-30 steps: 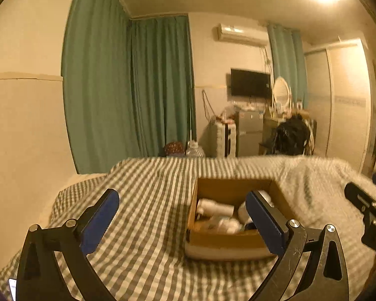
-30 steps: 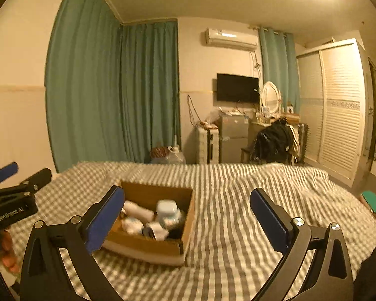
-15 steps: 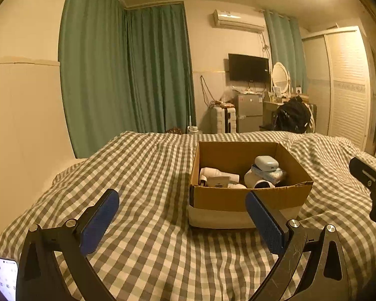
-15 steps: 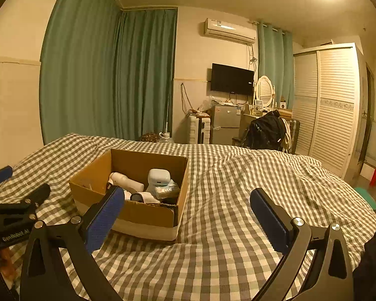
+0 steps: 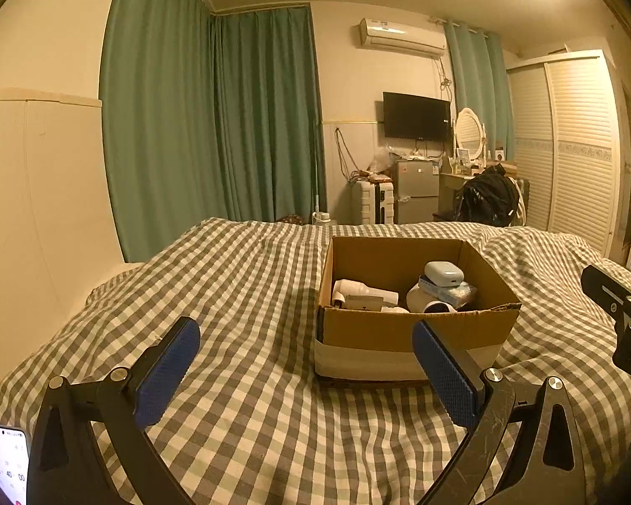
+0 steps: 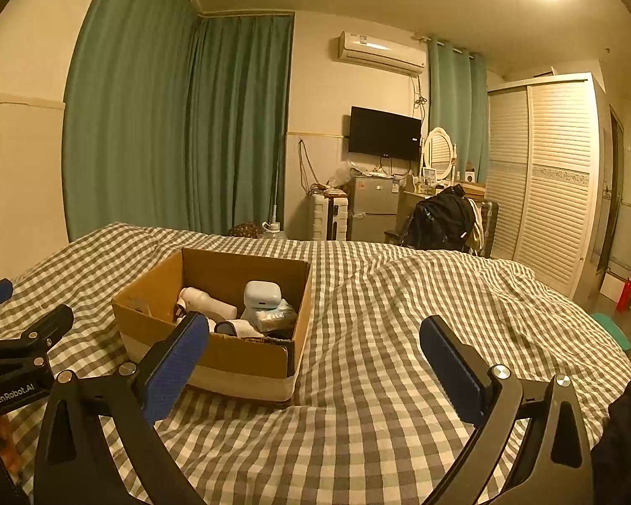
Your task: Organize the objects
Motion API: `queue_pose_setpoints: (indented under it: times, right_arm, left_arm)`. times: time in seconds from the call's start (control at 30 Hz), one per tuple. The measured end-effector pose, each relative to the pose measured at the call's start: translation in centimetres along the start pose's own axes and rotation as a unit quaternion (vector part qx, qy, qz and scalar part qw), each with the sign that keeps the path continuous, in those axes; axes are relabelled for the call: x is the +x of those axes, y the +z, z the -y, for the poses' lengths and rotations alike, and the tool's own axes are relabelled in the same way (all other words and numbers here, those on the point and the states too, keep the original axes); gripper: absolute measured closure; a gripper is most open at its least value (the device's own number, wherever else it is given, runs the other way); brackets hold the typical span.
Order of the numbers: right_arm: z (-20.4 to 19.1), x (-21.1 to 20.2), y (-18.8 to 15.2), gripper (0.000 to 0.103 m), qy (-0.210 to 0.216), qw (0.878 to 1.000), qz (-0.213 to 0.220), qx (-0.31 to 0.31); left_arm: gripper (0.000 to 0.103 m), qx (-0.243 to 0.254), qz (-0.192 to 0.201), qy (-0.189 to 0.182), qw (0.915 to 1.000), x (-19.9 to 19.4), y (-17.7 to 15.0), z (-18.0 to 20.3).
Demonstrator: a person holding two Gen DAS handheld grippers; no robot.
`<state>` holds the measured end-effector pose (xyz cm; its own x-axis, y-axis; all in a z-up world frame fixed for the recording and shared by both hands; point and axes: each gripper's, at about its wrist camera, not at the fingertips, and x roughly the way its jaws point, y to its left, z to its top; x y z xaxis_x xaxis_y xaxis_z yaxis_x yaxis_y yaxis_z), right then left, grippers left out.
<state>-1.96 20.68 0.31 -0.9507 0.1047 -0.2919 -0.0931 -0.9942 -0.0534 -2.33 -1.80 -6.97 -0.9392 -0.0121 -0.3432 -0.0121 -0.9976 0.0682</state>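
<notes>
- The bed's grey-and-white checked duvet (image 5: 239, 294) spreads beneath and ahead of both pairs of fingers, rumpled to the right.
- A cardboard box (image 5: 412, 328) sits on the duvet, open at the top; it stands just beyond the left gripper's right finger, and in the right wrist view (image 6: 239, 355) it lies behind the right gripper's left finger.
- The left gripper (image 5: 305, 372) is held above the duvet with its blue-padded fingers spread wide and nothing between them.
- The right gripper (image 6: 315, 362) is likewise spread wide and bare, with only duvet between its fingers.
- Inside the box, a white bottle (image 6: 208, 301) lies on its side toward the left.
- A pale blue earbud case (image 6: 262, 293) rests on a tissue pack (image 6: 275, 315) toward the box's right side.
- A phone (image 5: 5, 461) with a lit screen shows at the lower left edge, outside the left gripper's left finger.
</notes>
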Motion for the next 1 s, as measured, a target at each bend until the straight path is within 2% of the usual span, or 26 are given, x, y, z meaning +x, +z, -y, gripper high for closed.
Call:
queue_pose_setpoints:
  times: [1.0]
  right_arm:
    - [-0.58,0.61,-0.21,0.002,-0.003,1.000,-0.013,-0.008]
  left_arm:
    - [0.000,-0.001,-0.001,0.009,1.0000,-0.13,-0.20,0.01]
